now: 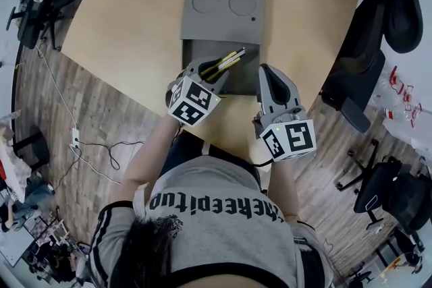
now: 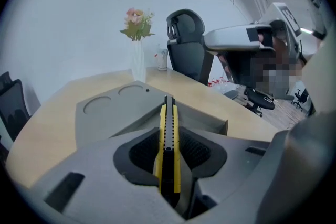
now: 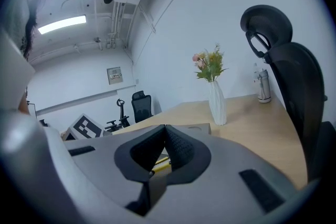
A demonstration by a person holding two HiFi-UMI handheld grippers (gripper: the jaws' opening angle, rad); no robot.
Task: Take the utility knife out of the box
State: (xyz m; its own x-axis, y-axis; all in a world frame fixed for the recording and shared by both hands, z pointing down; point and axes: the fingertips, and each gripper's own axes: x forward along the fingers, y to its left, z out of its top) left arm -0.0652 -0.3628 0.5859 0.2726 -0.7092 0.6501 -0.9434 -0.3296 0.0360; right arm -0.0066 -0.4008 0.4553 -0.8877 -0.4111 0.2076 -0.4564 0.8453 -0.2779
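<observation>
Left fingers [image 2: 140, 153] pinch knife [image 2: 168, 131] mid-frame over box [image 1: 251, 81]; right fingers [image 3: 181, 150] pressed together, empty. Extraction step; next, lift clear.

The head camera sits above the person and looks steeply down on the worktop [image 1: 121, 30], near enough that the box [image 1: 223, 10] fills its centre. The left claw [image 1: 206, 69] carries a camera that looks along its jaws, tilted down over the box, with the vase [image 2: 137, 63] at 11 o'clock. The right claw [image 1: 267, 72] carries one facing almost level, with the vase at 1 o'clock. All three views share the box, vase and worktop.
</observation>
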